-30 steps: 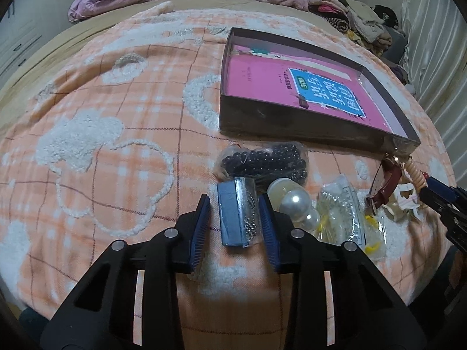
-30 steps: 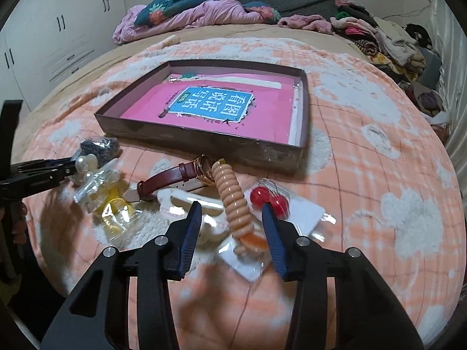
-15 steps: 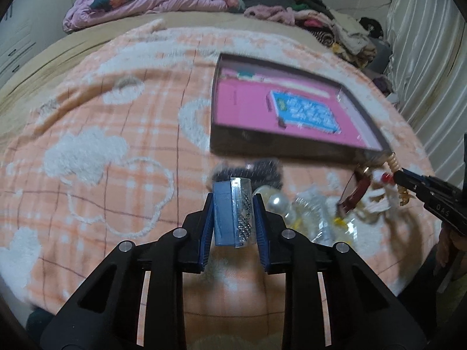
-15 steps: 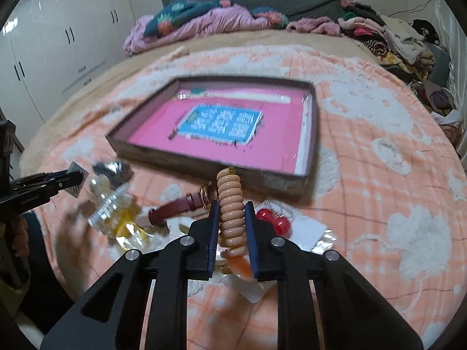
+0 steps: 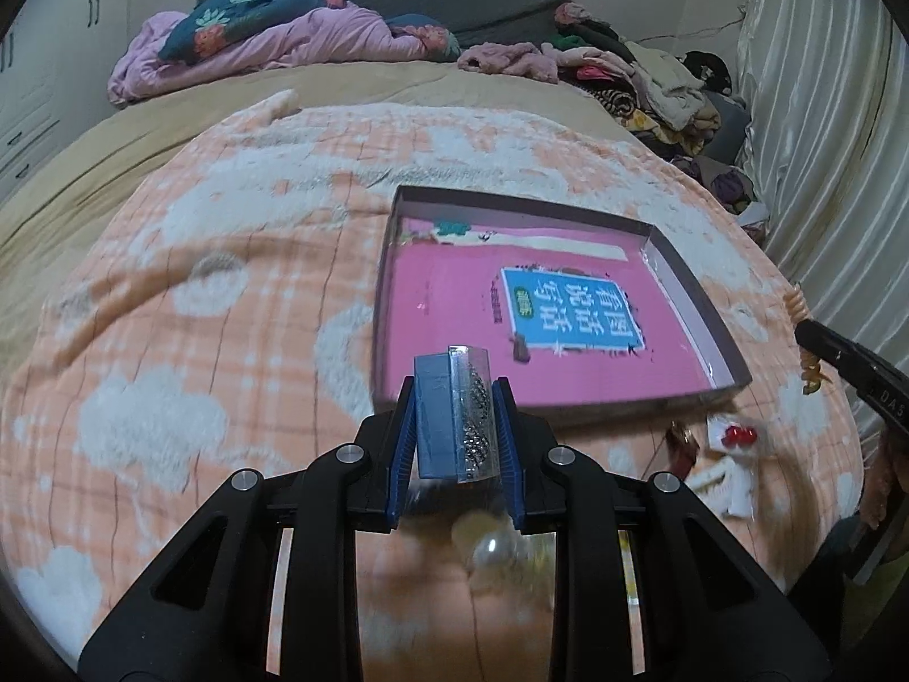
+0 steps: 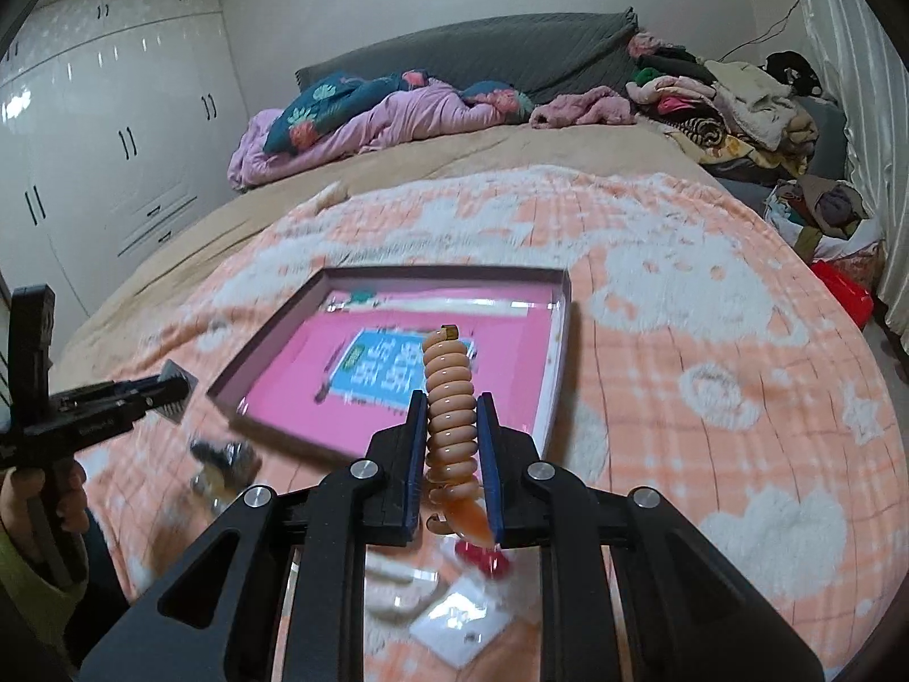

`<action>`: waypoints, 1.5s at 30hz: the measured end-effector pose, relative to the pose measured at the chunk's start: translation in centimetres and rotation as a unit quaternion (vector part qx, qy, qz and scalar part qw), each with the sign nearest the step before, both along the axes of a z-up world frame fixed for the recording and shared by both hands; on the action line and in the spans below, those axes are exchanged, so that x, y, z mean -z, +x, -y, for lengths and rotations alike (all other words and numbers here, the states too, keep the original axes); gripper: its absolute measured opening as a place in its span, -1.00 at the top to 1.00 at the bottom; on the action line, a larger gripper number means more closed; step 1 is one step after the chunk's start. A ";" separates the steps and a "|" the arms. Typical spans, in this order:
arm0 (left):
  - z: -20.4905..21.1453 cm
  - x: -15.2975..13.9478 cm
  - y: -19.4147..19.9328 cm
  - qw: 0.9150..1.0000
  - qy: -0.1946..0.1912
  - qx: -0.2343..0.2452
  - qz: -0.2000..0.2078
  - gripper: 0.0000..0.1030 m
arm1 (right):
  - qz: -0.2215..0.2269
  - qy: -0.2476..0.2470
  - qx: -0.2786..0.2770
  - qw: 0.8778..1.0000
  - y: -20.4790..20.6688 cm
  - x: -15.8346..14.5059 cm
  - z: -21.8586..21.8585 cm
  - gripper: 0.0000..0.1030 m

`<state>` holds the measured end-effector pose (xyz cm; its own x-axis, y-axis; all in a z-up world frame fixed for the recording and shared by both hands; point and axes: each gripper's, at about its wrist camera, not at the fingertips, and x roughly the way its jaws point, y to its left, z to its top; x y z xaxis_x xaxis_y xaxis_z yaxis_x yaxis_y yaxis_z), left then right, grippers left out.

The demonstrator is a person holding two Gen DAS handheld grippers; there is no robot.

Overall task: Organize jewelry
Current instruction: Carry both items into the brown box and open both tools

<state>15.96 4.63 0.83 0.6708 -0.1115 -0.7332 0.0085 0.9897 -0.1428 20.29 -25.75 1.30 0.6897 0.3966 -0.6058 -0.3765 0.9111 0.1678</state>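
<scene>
My left gripper [image 5: 453,392] is shut on a small clear packet of silver beads with a blue card [image 5: 454,415], held in the air in front of the shallow pink-lined box [image 5: 392,295]. My right gripper [image 6: 452,406] is shut on a peach spiral hair tie [image 6: 450,398], lifted above the blanket before the same box [image 6: 559,352]. The left gripper and its packet [image 6: 173,389] show at the left of the right wrist view. Pearl pieces [image 5: 488,545], red earrings on a card [image 5: 737,435] and a white hair clip [image 5: 727,489] lie on the blanket.
The orange-and-white plush blanket [image 5: 199,341] covers the bed. Piled bedding [image 5: 272,40] and clothes [image 5: 653,74] lie at the far end. White wardrobes [image 6: 113,142] stand on the left, a curtain [image 5: 824,142] on the right. A dark bead packet [image 6: 224,452] lies near the box.
Both grippers closed on their items, the left on the bead packet, the right on the hair tie, and lifted them off the blanket toward the box.
</scene>
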 end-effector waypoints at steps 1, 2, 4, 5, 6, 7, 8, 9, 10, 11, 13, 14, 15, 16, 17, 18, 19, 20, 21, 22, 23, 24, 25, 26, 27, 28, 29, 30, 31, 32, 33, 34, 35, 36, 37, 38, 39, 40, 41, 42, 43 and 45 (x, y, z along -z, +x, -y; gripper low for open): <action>0.3 0.1 0.6 1.000 0.001 0.001 0.001 0.65 | 0.002 0.003 0.004 1.000 0.5 0.0 -0.1 0.68; 0.4 0.1 1.0 1.000 0.000 0.002 0.001 0.65 | 0.003 0.004 0.006 1.000 0.9 0.0 -0.1 0.68; 0.8 0.2 1.9 1.000 -0.002 0.003 0.000 0.65 | 0.003 0.003 0.009 1.000 1.7 0.2 -0.5 0.68; 0.9 0.3 2.2 1.000 -0.005 0.005 -0.001 0.65 | 0.003 0.003 0.010 1.000 2.1 0.3 -0.7 0.68; 1.1 0.4 2.6 1.000 -0.006 0.005 -0.001 0.65 | 0.002 0.002 0.010 1.000 2.4 0.5 -0.9 0.68; 1.4 0.5 3.1 1.000 -0.005 0.006 -0.002 0.65 | 0.001 0.001 0.010 1.000 2.8 0.7 -1.2 0.68; 1.5 0.6 3.3 1.000 -0.006 0.007 -0.003 0.65 | -0.001 -0.001 0.011 1.000 3.1 0.9 -1.4 0.68; 1.7 0.8 3.7 1.000 -0.007 0.007 -0.004 0.65 | -0.003 -0.001 0.011 1.000 3.5 1.1 -1.6 0.68; 1.8 0.9 3.9 1.000 -0.006 0.008 -0.004 0.65 | -0.006 -0.001 0.010 1.000 3.7 1.4 -1.8 0.68; 1.9 0.9 4.2 1.000 -0.005 0.008 -0.004 0.65 | -0.009 -0.002 0.011 1.000 4.0 1.7 -1.9 0.68; 2.2 1.3 4.7 1.000 -0.003 0.009 -0.006 0.65 | -0.013 -0.006 0.012 1.000 4.5 2.2 -2.2 0.68; 2.3 1.5 4.9 1.000 -0.001 0.010 -0.008 0.65 | -0.015 -0.008 0.012 1.000 4.7 2.5 -2.3 0.68; 2.3 1.6 5.1 1.000 0.001 0.009 -0.008 0.65 | -0.018 -0.012 0.014 1.000 5.0 2.9 -2.4 0.68; 2.5 1.9 5.3 1.000 0.003 0.010 -0.010 0.65 | -0.019 -0.015 0.015 1.000 5.1 3.2 -2.4 0.68; 2.5 2.1 5.5 1.000 0.004 0.009 -0.012 0.65 | -0.021 -0.018 0.017 0.999 5.3 3.5 -2.5 0.68; 2.5 2.4 5.7 1.000 0.004 0.009 -0.015 0.65 | -0.024 -0.021 0.019 0.999 5.5 3.9 -2.5 0.68; 2.5 2.6 5.8 1.000 0.004 0.009 -0.018 0.65 | -0.027 -0.024 0.021 0.999 5.6 4.2 -2.5 0.68; 2.6 2.8 5.9 1.000 0.005 0.009 -0.019 0.65 | -0.028 -0.028 0.025 0.999 5.8 4.5 -2.5 0.68; 2.6 3.0 6.0 1.000 0.007 0.009 -0.022 0.65 | -0.029 -0.031 0.027 0.999 5.9 4.7 -2.4 0.68; 2.6 3.1 6.1 1.000 0.007 0.009 -0.023 0.65 | -0.031 -0.033 0.028 0.999 5.9 4.9 -2.4 0.68; 2.6 3.3 6.2 1.000 0.006 0.008 -0.025 0.65 | -0.032 -0.033 0.030 0.998 5.9 5.1 -2.3 0.68; 2.6 3.4 6.3 1.000 0.007 0.007 -0.026 0.65 | -0.033 -0.034 0.033 0.998 6.0 5.2 -2.2 0.68; 2.5 3.4 6.4 1.000 0.008 0.006 -0.027 0.64 | -0.033 -0.034 0.035 0.998 6.1 5.3 -2.2 0.68; 2.5 3.5 6.3 1.000 0.008 0.005 -0.027 0.64 | -0.034 -0.035 0.037 0.998 6.1 5.4 -2.1 0.68; 2.4 3.6 6.4 1.000 0.009 0.003 -0.028 0.64 | -0.035 -0.035 0.039 0.998 6.2 5.5 -2.1 0.67; 2.4 3.7 6.5 1.000 0.009 0.004 -0.029 0.64 | -0.037 -0.034 0.041 0.998 6.2 5.6 -1.9 0.65; 2.4 3.7 6.6 1.000 0.011 0.003 -0.029 0.64 | -0.038 -0.032 0.042 0.998 6.2 5.6 -1.8 0.64; 2.4 3.8 6.6 0.999 0.013 0.002 -0.029 0.64 | -0.038 -0.030 0.045 0.998 6.3 5.6 -1.7 0.64; 2.4 3.9 6.7 0.999 0.013 0.001 -0.030 0.64 | -0.038 -0.028 0.048 0.998 6.3 5.6 -1.5 0.64; 2.4 3.9 6.8 0.999 0.012 0.001 -0.031 0.64 | -0.038 -0.027 0.050 0.998 6.3 5.6 -1.3 0.63; 2.4 4.0 6.8 0.999 0.012 0.001 -0.032 0.64 | -0.038 -0.026 0.051 0.998 6.3 5.6 -1.2 0.56; 2.4 4.0 6.9 0.999 0.013 -0.001 -0.031 0.64 | -0.038 -0.021 0.054 0.998 6.2 5.5 -0.9 0.42; 2.4 4.0 6.9 0.999 0.014 -0.001 -0.030 0.63 | -0.037 -0.015 0.056 0.998 6.0 5.3 -0.7 0.35; 2.4 3.9 6.8 0.999 0.015 -0.003 -0.028 0.63 | -0.034 -0.010 0.057 0.998 5.7 5.0 -0.4 0.30; 2.3 3.8 6.7 1.000 0.016 -0.004 -0.025 0.56 | -0.032 -0.007 0.059 0.998 5.6 4.8 -0.2 0.28; 2.2 3.6 6.7 1.000 0.015 -0.006 -0.024 0.37 | -0.030 -0.004 0.060 0.998 5.4 4.6 0.1 0.25; 2.1 3.4 6.5 1.000 0.014 -0.007 -0.021 0.26 | -0.029 -0.001 0.061 0.998 5.2 4.3 0.2 0.19; 2.0 2.8 6.2 1.000 0.013 -0.009 -0.014 0.11 | -0.027 0.006 0.063 0.998 4.9 3.9 0.6 0.08; 2.0 2.5 6.0 1.000 0.014 -0.011 -0.008 0.04 | -0.023 0.010 0.066 0.998 4.6 3.6 0.9 0.01; 1.9 2.0 5.8 1.000 0.016 -0.012 -0.001 0.02 | -0.019 0.014 0.068 0.997 4.3 3.3 1.2 -0.07; 1.8 1.4 5.4 1.000 0.015 -0.014 0.006 -0.12 | -0.014 0.018 0.069 0.997 3.9 2.9 1.5 -0.13; 1.7 0.4 4.8 1.000 0.010 -0.017 0.019 -0.32 | -0.003 0.022 0.067 0.998 3.0 2.1 1.8 -0.24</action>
<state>20.74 2.94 0.46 0.7013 -0.0733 -0.7091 -0.0211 0.9921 -0.1234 23.32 -27.51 -0.81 0.7342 0.3280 -0.5944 -0.2513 0.9447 0.2109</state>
